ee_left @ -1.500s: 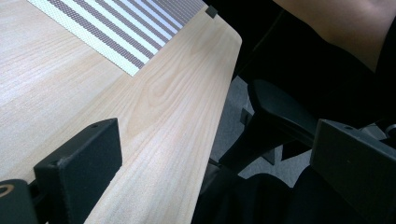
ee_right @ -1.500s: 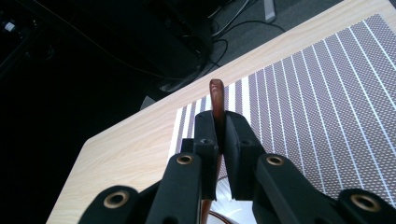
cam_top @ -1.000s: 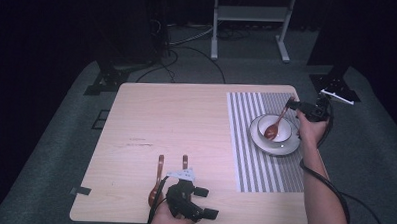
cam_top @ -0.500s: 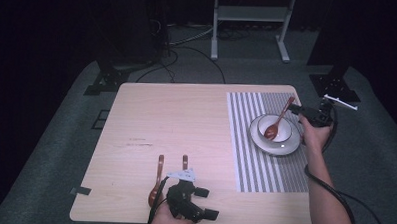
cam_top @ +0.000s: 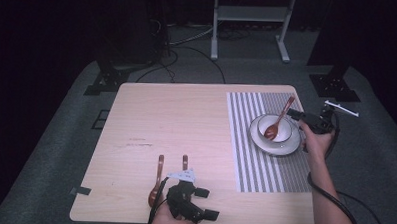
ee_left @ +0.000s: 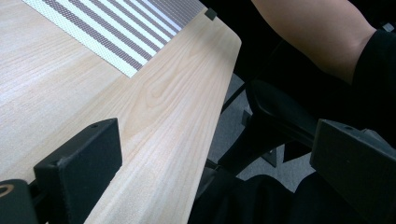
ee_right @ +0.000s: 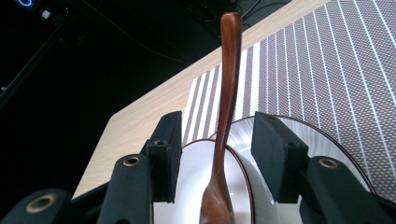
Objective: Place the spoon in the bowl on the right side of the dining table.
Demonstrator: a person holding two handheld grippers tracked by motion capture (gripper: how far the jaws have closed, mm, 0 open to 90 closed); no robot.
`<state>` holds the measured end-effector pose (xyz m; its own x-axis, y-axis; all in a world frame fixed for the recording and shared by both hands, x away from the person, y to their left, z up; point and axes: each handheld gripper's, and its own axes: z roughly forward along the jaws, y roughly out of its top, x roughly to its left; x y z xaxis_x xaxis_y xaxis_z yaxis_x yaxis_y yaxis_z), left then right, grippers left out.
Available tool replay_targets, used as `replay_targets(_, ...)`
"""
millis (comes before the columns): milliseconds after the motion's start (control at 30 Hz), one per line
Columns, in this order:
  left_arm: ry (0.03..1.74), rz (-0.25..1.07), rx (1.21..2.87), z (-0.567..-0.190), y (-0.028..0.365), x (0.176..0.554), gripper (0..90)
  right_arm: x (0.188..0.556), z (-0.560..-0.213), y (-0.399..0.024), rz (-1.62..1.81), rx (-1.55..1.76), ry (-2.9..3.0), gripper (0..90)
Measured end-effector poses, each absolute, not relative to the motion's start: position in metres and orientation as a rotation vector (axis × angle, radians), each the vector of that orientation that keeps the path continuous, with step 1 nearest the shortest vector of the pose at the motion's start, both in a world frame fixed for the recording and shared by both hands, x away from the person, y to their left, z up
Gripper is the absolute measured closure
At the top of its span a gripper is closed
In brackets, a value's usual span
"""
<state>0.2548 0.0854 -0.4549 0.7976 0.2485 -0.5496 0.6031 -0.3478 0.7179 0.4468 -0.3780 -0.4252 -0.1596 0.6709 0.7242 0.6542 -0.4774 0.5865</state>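
Dark reddish-brown wooden spoon [ee_right: 223,126] w/ a long slim handle and a glossy, smooth finish: its bowl end sits down inside a small white ceramic bowl [cam_top: 286,132] w/ a thin dark rim line, and the handle leans up over the bowl's rim, pointing toward the far edge of the table. The handle narrows at mid-length and flares a bit at its rounded tip. The bowl stands on a white round plate [cam_top: 258,140], on a grey-and-white striped placemat [cam_top: 245,143] at the right side of the light wooden table [cam_top: 176,121].

Right gripper [ee_right: 219,154] is just beside the bowl; its jaws have just been opening and now stand spread on either side of the spoon handle, pads clear of it w/ gaps on both sides.

Left gripper [ee_left: 210,172] is at the near table edge, jaws wide apart, nothing between them. A second brown wooden spoon [cam_top: 156,188] lies flat just beside it.
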Motion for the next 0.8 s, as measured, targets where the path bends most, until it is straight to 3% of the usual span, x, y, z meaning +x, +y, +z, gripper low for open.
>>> replay_targets(800, 0.64, -0.414, 1.934, -0.454, 0.086, 0.254, 0.8, 0.426, -0.435, -0.38, 1.845, 2.001, 1.62, 49.0)
